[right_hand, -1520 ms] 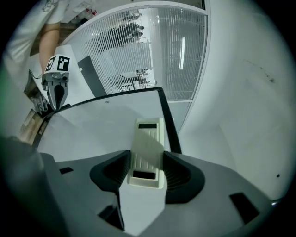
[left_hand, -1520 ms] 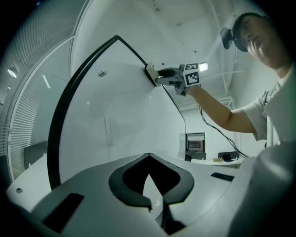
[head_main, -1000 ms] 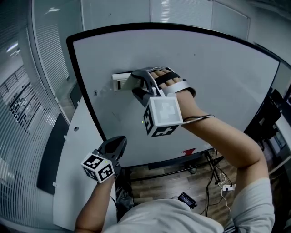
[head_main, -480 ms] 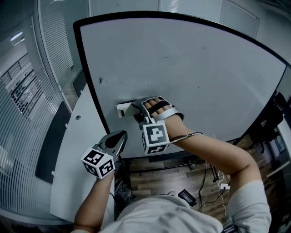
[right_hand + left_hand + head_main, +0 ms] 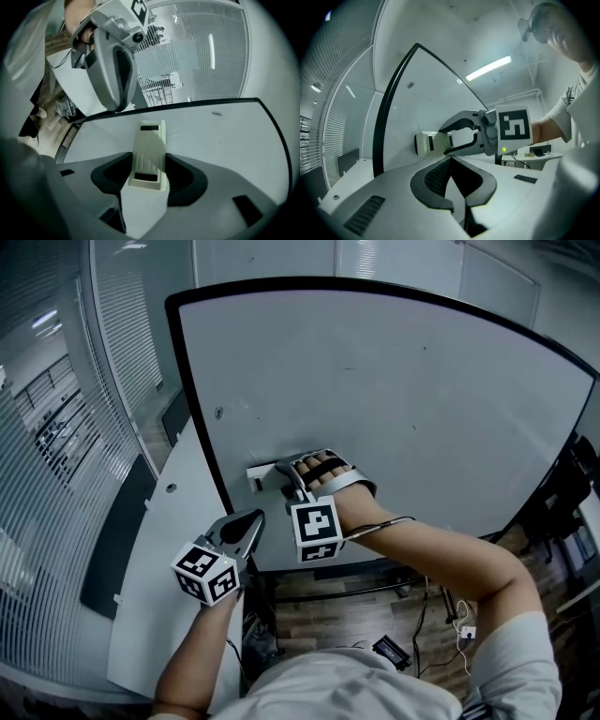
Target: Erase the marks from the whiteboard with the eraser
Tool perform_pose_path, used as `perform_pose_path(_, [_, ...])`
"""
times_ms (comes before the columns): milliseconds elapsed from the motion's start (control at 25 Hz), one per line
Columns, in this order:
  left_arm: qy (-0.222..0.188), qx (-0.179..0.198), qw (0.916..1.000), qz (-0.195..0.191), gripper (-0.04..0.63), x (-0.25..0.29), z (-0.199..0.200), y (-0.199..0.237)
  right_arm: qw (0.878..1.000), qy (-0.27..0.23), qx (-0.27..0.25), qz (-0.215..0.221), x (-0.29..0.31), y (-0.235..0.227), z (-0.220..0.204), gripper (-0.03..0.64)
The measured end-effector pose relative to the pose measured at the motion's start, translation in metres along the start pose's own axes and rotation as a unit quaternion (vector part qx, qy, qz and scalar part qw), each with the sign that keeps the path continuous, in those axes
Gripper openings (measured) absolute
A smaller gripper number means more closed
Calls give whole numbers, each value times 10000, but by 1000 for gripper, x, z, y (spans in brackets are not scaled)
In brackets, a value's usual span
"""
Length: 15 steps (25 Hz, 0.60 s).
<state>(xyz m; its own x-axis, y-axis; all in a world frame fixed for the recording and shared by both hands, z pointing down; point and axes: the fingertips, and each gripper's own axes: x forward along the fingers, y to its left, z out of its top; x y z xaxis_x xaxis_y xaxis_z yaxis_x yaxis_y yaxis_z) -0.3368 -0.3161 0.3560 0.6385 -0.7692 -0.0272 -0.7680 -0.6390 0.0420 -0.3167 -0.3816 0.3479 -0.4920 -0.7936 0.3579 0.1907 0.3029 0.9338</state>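
A large whiteboard (image 5: 394,399) with a black frame fills the head view; I see only tiny specks and a small round dot (image 5: 218,412) on it. My right gripper (image 5: 277,472) is shut on a cream eraser (image 5: 257,474) and presses it flat on the board near the lower left edge. In the right gripper view the eraser (image 5: 150,152) lies between the jaws on the board (image 5: 225,140). The left gripper (image 5: 247,519) hovers below and left of it, off the board, shut with nothing held. From the left gripper view I see the right gripper (image 5: 449,140) and the eraser (image 5: 425,143).
A white panel (image 5: 159,559) runs left of the board, with a glass wall and blinds (image 5: 66,446) beyond. Below the board are a wooden floor, cables with a power strip (image 5: 466,632) and a dark device (image 5: 389,650).
The right gripper has slid the eraser down the board toward its lower left edge. The left gripper has hardly moved.
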Motion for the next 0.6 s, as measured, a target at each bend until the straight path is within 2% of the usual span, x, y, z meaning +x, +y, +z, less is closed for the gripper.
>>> perform_pose_path(240, [48, -13, 10000, -10, 8, 4, -3, -2, 9996, -102, 100, -248, -17, -66, 14, 233])
perform_pose_path(600, [-42, 111, 9999, 43, 8, 0, 9, 3, 9911, -92, -127, -1324, -63, -225, 38, 233])
